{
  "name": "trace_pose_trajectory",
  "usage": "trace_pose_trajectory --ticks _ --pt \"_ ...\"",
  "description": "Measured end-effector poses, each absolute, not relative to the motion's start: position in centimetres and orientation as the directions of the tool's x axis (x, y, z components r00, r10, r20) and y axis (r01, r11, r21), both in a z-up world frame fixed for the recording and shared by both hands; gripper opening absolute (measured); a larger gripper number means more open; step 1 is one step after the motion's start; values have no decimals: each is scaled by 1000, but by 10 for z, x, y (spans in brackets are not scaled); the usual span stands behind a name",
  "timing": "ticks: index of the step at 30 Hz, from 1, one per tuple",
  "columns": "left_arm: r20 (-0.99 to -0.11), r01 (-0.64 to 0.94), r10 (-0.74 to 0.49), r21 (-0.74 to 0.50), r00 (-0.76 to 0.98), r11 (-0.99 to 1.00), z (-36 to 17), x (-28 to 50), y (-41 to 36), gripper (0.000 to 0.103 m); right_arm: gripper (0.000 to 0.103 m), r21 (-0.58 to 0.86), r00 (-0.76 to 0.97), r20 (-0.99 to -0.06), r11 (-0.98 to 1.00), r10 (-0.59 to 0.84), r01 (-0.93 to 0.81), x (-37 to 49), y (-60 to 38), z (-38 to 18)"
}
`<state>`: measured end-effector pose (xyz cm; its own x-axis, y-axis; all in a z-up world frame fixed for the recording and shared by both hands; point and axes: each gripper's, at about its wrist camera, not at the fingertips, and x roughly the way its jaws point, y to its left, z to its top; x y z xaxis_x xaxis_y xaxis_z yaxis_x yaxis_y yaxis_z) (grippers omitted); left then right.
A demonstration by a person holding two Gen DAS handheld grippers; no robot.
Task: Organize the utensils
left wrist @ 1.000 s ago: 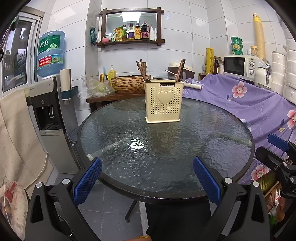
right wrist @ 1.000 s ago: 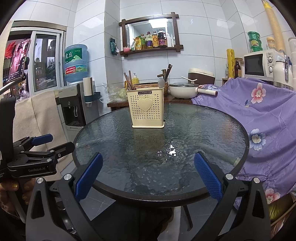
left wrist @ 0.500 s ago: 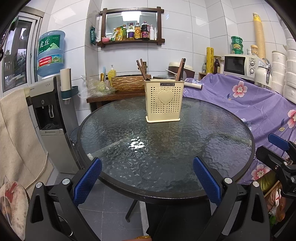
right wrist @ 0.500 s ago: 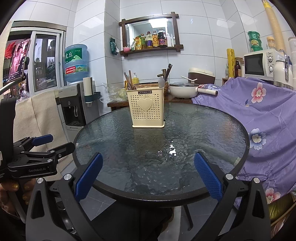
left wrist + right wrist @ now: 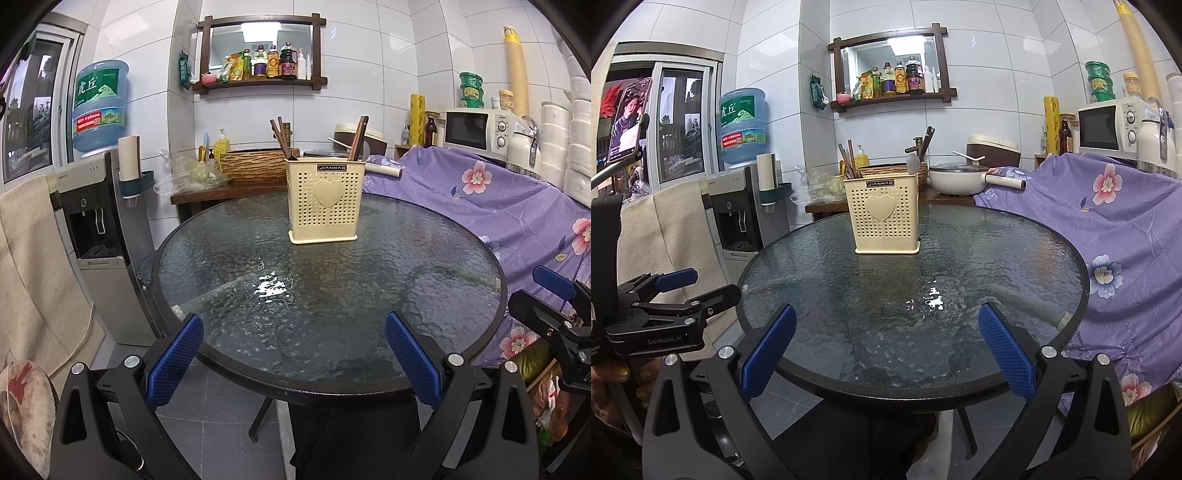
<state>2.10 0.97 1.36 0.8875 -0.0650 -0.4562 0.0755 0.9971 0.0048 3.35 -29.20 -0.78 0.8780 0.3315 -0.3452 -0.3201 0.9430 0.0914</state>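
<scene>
A cream perforated utensil holder with a heart on its front stands upright on the far half of the round glass table; it also shows in the right wrist view. Dark chopsticks stick up from both its sides, and a grey spoon shows in the right wrist view. My left gripper is open and empty at the table's near edge. My right gripper is open and empty at the near edge too. Each gripper shows in the other's view, the right one and the left one.
A water dispenser stands left of the table. A purple floral cloth covers furniture on the right. A wooden side table behind holds a basket and a pot. A microwave sits at the far right.
</scene>
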Motion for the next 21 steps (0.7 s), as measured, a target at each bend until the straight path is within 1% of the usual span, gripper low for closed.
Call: trace_pose_trajectory --ticks 3,6,10,15,21 --pt "-455 83 -79 -12 887 996 14 21 11 97 97 92 878 -346 943 331 -319 33 -291 -9" --pt "-465 81 -72 -2 882 997 14 24 10 97 97 95 877 -346 943 333 -320 32 -291 -10" --pt "-454 90 -92 -26 886 996 14 22 13 97 97 95 877 -346 943 333 -320 33 -292 -9" --pt "-458 93 -90 -17 884 996 13 22 13 97 97 96 877 -347 943 332 -319 33 -291 -9" --pt "-460 59 -55 -7 886 998 15 23 16 97 97 102 878 -345 943 331 -315 33 -292 -10"
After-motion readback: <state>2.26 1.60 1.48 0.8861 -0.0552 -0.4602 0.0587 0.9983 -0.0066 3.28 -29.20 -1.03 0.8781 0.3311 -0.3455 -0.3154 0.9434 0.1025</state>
